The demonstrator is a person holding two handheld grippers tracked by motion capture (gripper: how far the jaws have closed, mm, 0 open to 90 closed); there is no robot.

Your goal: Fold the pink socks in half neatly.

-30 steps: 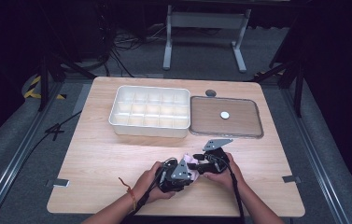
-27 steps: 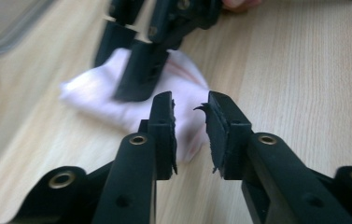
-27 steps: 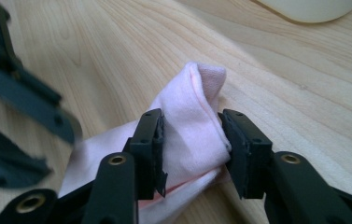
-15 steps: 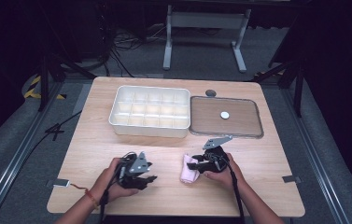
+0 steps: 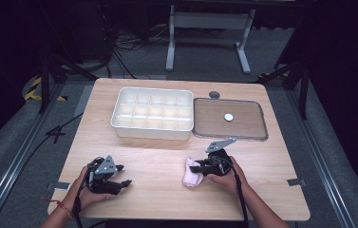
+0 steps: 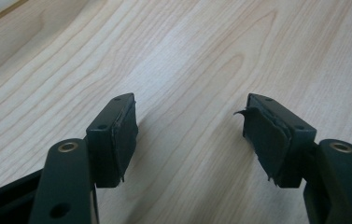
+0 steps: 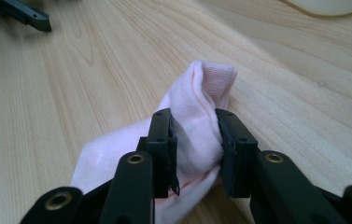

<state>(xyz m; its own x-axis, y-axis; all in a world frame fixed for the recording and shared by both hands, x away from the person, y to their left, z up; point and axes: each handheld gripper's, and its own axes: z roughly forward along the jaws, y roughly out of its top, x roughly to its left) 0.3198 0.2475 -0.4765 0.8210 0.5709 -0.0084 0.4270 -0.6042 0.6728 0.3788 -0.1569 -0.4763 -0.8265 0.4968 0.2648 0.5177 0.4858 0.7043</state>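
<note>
Right gripper (image 7: 195, 151) pinched the pink cloth (image 7: 197, 116), jaws just closing; left gripper (image 5: 119, 182), jaws just opening, held nothing over bare table (image 5: 162, 161) near its front edge.

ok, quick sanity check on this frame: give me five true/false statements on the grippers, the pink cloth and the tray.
1. The right gripper is clamped on the pink cloth. True.
2. The left gripper holds a corner of the cloth. False: its jaws have just been opening, and only bare table lies between them.
3. The white divided tray holds folded cloths. False: its compartments look empty.
4. The lid lies flat beside the tray, on its right in the high view. True.
5. The two grippers touch each other. False: they sit apart along the near edge.
</note>
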